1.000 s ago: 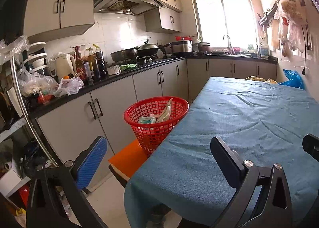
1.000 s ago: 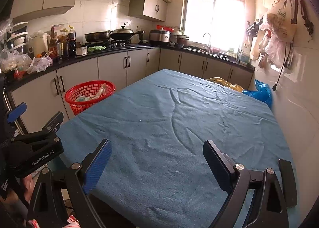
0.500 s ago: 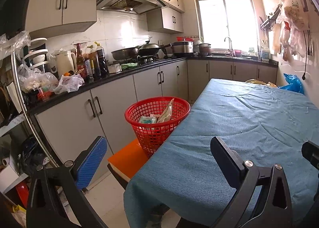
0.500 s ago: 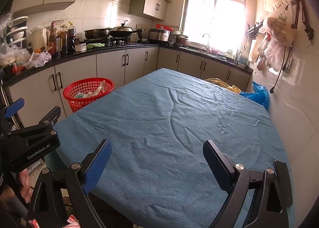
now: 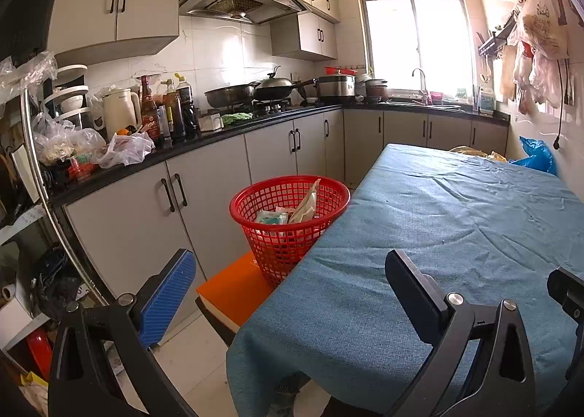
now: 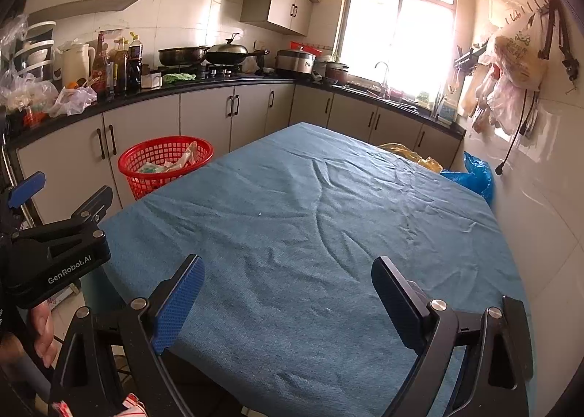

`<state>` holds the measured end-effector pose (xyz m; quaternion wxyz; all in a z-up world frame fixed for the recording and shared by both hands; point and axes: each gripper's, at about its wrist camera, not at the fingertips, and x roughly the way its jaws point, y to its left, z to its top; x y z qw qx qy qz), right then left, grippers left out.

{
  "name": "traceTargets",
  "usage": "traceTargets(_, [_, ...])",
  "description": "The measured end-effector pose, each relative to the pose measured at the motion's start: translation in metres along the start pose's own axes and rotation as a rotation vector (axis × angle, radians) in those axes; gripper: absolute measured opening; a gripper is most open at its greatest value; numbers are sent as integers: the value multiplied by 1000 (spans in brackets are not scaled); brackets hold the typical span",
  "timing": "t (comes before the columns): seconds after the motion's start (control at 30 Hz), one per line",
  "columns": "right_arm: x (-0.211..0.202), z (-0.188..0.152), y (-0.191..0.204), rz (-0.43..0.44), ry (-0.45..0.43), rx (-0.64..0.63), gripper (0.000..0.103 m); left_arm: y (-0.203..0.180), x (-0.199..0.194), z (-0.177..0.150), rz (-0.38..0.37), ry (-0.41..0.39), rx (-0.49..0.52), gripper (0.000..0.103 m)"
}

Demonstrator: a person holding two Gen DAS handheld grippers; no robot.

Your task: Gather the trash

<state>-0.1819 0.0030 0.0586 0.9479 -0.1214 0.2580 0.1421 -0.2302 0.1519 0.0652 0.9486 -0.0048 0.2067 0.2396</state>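
Grippers first: your left gripper (image 5: pixel 288 293) had its jaws spread wide with nothing between them, hanging over the near corner of the table (image 5: pixel 456 220), and your right gripper (image 6: pixel 286 294) was just as wide apart and holding nothing, hovering above the near end of that same table. The table wore a wrinkled blue cloth. Just beside the table's left edge, the red basket (image 5: pixel 290 220) sat on an orange stool (image 5: pixel 233 289), touching the cloth's edge, with the trash (image 5: pixel 292 211) inside it: a few crumpled wrappers, one pale packet poking above the rim. At the table's far end, a blue plastic bag (image 6: pixel 472 176) and a yellow one (image 6: pixel 412 156) lay against the wall side. Well past the table's left side ran the counter (image 5: pixel 189 150).
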Motion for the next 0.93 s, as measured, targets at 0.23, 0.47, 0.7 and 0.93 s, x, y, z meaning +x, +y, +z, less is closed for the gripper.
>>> traceTargets(0.23, [1,-1,0,2,3,4,95,0,0,0,-3,1,0,103])
traceTargets(0.47, [11,-4,-3,18,22,21,95,-5,4,-1,-13,0,14,103])
traceTargets(0.7, [33,-4,-11,35,61,54,95,-14,14,5,-23,16,33,103])
traceTargets(0.93, [54,-1,-65,-63,91,155,96,-44,29,25,-126,68,67,103])
